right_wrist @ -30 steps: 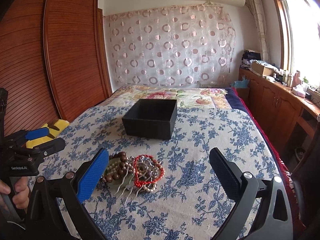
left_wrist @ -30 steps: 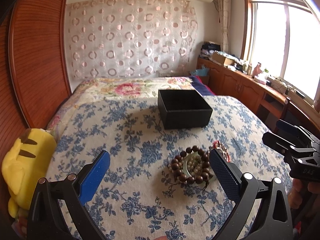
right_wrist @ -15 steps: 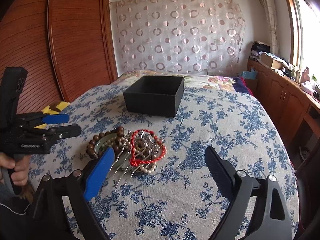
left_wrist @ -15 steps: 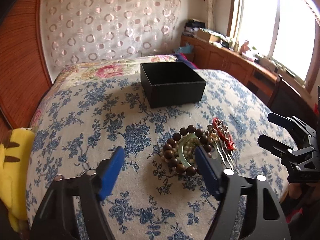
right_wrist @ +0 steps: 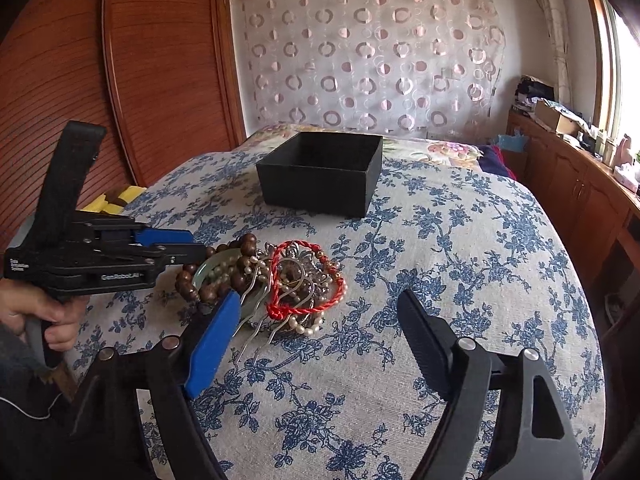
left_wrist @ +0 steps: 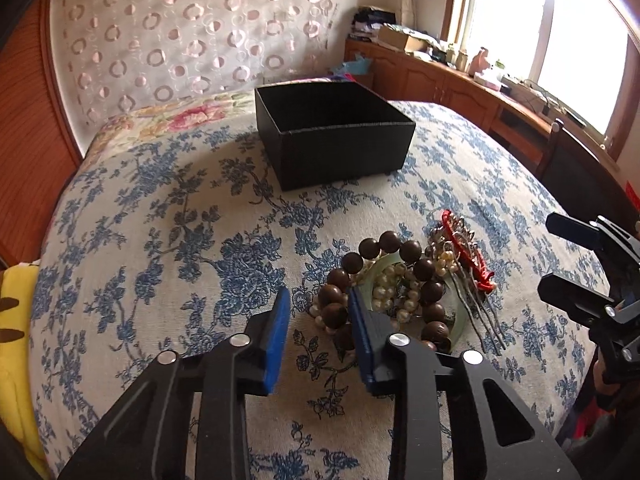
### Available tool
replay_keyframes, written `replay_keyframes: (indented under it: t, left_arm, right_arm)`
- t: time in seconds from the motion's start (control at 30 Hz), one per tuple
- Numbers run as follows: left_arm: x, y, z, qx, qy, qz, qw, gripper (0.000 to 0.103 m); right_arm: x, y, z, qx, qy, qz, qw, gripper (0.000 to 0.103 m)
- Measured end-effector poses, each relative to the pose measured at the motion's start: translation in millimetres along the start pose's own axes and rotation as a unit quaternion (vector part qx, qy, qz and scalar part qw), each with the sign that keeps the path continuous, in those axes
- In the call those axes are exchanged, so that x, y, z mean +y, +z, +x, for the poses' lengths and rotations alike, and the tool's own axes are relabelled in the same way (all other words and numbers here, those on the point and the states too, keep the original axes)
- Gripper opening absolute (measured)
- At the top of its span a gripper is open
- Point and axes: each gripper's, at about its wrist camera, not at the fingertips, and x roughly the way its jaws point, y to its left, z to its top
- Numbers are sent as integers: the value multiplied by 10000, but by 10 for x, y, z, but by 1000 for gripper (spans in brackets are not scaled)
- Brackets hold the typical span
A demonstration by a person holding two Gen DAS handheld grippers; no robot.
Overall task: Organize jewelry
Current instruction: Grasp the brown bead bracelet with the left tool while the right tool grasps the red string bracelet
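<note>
Bedspread: L gripper narrowed at bead bracelet edge, R gripper spread.

On the side of the left gripper, seen from the right wrist view, small white lettering reads "GenRobot.AI". Further back on its body a smaller white label begins with "Data"; the rest is too small to read.

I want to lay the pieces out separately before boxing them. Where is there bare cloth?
Bare cloth lies between the black box and the jewelry pile, and to the pile's right ahead of the right tool. Crowded: the pile's left side, where the left tool reaches in.
</note>
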Motion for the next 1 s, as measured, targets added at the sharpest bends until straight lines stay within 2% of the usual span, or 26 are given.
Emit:
replay_keyframes:
  t: [0.07, 0.17, 0.2, 0.23, 0.3, 0.4, 0.5, 0.67, 0.77, 0.9, 1.0]
  left_arm:
    - [-1, -3, 32, 36, -6, 8, 10000, 25]
    - [-8, -8, 38, 44, -119, 26, 9999, 13]
    - [-17, -12, 33, 46, -133, 22, 9999, 12]
    - [-21, -11, 19, 16, -127, 33, 9999, 12]
    - [-29, -2, -30, -100, -126, 20, 9999, 12]
    - [-15, 24, -209, -430, -53, -69, 9990, 12]
    - [-52, 62, -413, -716, -61, -89, 9974, 12]
    - [-87, 105, -651, -1022, -86, -94, 9947, 12]
    - [-74, 113, -757, -1162, -89, -130, 9931, 12]
    - [-77, 103, -797, -1196, -95, -143, 9927, 12]
    - [-83, 83, -786, -1185, -105, -146, 9928, 12]
  right_arm:
    - [6, 3, 6, 17, 16, -8, 10000, 82]
    - [4, 6, 12, 37, 61, -14, 10000, 79]
    - [7, 8, 19, 48, 74, -30, 10000, 77]
    - [11, 8, 26, 58, 83, -41, 9999, 75]
    - [18, 6, 55, 113, 124, -72, 9998, 65]
    - [28, 3, 115, 239, 237, -109, 9994, 51]
    - [53, 3, 185, 361, 288, -185, 9988, 43]
    - [73, 40, 266, 451, 460, -154, 9978, 36]
    - [105, 88, 316, 481, 517, -213, 9973, 26]
    - [170, 168, 395, 493, 607, -348, 9963, 17]
    - [204, 208, 450, 535, 637, -386, 9958, 15]
